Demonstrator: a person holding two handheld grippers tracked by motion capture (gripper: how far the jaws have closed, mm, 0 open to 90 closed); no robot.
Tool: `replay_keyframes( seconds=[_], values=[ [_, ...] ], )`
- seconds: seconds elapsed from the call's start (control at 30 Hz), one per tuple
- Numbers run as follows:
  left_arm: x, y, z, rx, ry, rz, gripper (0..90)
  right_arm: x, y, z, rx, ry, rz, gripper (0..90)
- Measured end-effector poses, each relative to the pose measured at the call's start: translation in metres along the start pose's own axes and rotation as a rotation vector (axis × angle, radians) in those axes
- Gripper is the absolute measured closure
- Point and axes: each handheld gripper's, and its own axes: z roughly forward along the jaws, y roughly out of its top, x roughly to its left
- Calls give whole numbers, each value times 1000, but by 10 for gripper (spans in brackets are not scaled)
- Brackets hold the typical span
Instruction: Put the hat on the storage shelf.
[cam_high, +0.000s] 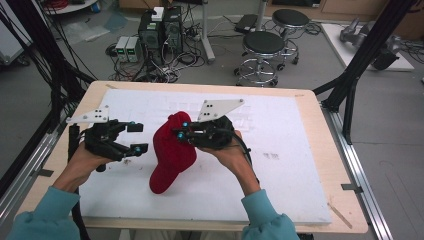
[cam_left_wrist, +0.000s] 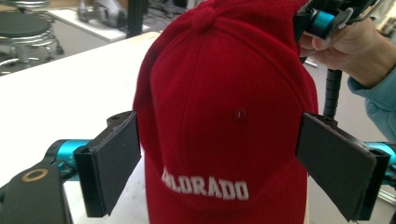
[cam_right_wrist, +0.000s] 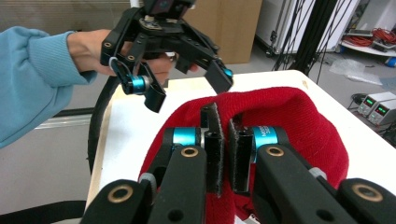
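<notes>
I see a red cap (cam_high: 171, 152) in the middle of the white sheet (cam_high: 280, 165) that covers the wooden table (cam_high: 327, 150). The cap is soft cloth with a fuzzy, woolly look. It is round on top with a little cloth button there, and thin seams run down from the button. There is one small sewn hole in its front. White stitched letters across the front read "COLORADO", though the first letter is partly hidden in a fold. The cap's brim points down toward the sheet, and its top is lifted up.

My right claw (cam_right_wrist: 223, 154) is at the top of the cap. Its two black pads are squeezed close together with a pinch of red cloth between them, so it is gripping the cap. The pads look like rough foam, and shiny blue rings sit behind them.

My left claw (cam_high: 136, 137) is just left of the cap. Its jaws stand wide open, one flat pad on each side of the cap's front. I cannot tell if the pads touch the cloth.
</notes>
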Motion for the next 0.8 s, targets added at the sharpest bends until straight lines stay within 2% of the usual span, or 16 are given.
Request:
replay_keyframes(
  seconds=[0.17,0.3,0.4,0.63,0.73,0.77,0.8],
  values=[
    [5,5,14,44,1,2,144,1,0,0,2,4,-6,872],
    [7,6,22,60,-23,-4,143,1,0,-1,7,4,-9,872],
    [7,5,26,81,-50,3,177,0,-1,-1,7,6,-10,872],
    [7,2,37,118,-61,9,246,1,-1,2,15,8,-22,872],
    [6,2,39,127,-71,16,307,0,-1,4,14,8,-22,872],
    [6,2,39,130,-73,23,381,0,-1,4,14,8,-22,872],
    [6,2,40,133,-77,23,416,0,-1,4,14,7,-23,872]
  ],
)
